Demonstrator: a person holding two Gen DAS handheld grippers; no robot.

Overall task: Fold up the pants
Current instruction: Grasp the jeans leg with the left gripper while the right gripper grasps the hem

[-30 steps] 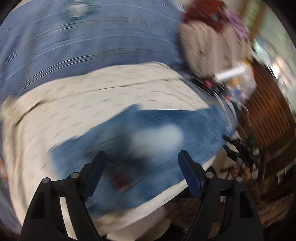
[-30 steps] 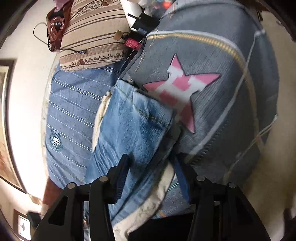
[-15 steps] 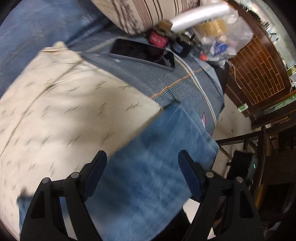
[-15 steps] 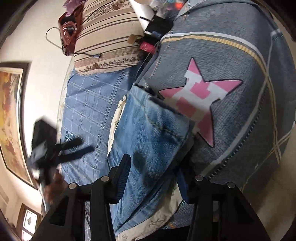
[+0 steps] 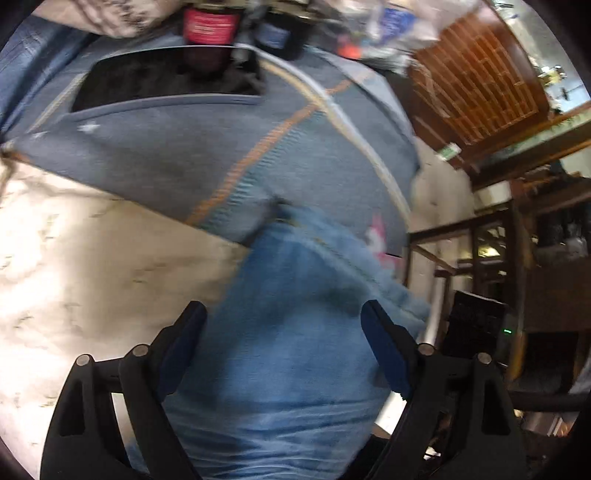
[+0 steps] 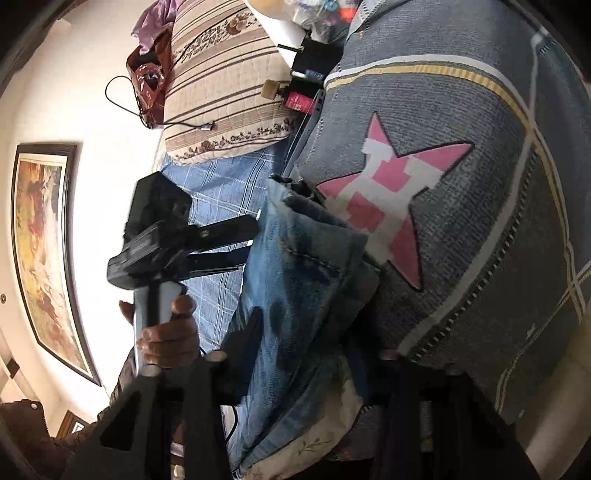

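Note:
The blue jeans [image 5: 291, 332] lie folded on a cream patterned cloth [image 5: 92, 280] over the bed. My left gripper [image 5: 284, 336] is open and empty, hovering close above the jeans with a finger on each side. In the right wrist view the jeans [image 6: 295, 295] run from the grippers toward the pillow. My right gripper [image 6: 306, 354] is open around the near part of the jeans, its fingers dark and partly hidden by the cloth. The left gripper [image 6: 221, 240], held by a hand, shows at the jeans' left edge.
A grey blanket with a pink star [image 6: 391, 206] lies right of the jeans. A striped pillow [image 6: 221, 85] and small bottles [image 5: 210, 26] sit at the head of the bed. A dark phone [image 5: 166, 81] lies on the blanket. The bed edge and dark furniture [image 5: 517, 295] are at the right.
My left gripper has swung across the bed toward the jeans' end and come lower over them. It has entered the right wrist view. The right gripper has moved slightly closer.

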